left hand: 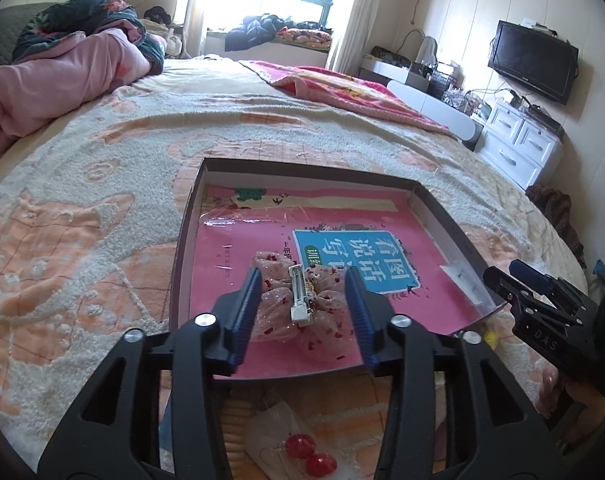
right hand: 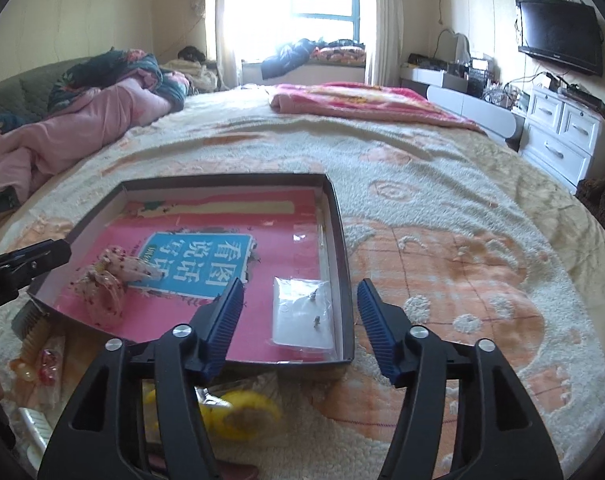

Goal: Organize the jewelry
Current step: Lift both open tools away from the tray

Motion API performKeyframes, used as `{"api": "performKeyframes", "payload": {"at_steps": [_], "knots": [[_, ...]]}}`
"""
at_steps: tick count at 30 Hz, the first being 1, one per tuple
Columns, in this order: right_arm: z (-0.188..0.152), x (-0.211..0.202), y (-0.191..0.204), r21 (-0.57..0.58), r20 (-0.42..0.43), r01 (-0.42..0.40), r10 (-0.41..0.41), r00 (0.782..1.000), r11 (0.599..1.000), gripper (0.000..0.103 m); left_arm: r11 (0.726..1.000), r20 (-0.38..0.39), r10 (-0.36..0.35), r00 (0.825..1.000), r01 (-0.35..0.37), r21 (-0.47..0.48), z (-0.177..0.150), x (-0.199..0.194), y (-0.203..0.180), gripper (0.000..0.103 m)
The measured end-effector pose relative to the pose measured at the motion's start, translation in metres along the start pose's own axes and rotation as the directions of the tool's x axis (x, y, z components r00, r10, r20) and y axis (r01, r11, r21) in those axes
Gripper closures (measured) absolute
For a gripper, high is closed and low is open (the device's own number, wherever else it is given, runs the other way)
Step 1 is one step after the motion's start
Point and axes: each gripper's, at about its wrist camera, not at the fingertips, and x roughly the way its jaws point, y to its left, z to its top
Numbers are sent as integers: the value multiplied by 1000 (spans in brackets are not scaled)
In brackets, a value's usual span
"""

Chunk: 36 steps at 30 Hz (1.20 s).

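Observation:
A shallow dark-rimmed box (left hand: pixel 442 212) lined with a pink book cover lies on the bed; it also shows in the right wrist view (right hand: pixel 338 220). A pink bow hair clip (left hand: pixel 302 300) with a metal clasp lies inside at the near left, also in the right wrist view (right hand: pixel 110 276). My left gripper (left hand: pixel 304 312) is open, its fingers either side of the bow, not closed on it. A clear bag with small earrings (right hand: pixel 302 312) lies at the box's near right. My right gripper (right hand: pixel 300 320) is open above that bag, empty. It appears in the left wrist view (left hand: pixel 542 300).
Loose items lie on the bed before the box: red bead hair ties in a bag (left hand: pixel 308 454), a yellow round item (right hand: pixel 238 412), a comb (right hand: pixel 32 326). Pink bedding (right hand: pixel 82 120) is piled at far left, and a white dresser (right hand: pixel 562 136) stands at right.

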Motion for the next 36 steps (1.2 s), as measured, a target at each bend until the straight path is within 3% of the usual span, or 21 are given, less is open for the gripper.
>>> {"api": "performKeyframes", "payload": {"at_steps": [15, 20, 36], "knots": [[-12, -53, -1, 15, 104, -17, 15, 994, 1000, 20, 999, 101, -38, 994, 37, 19, -7, -44, -11, 17], [-19, -67, 0, 16, 109, -31, 30, 994, 999, 18, 999, 122, -36, 992, 33, 26, -13, -55, -14, 12], [-42, -99, 9, -22, 107, -71, 73, 992, 997, 15, 999, 140, -8, 990, 3, 35, -33, -84, -5, 11]]}}
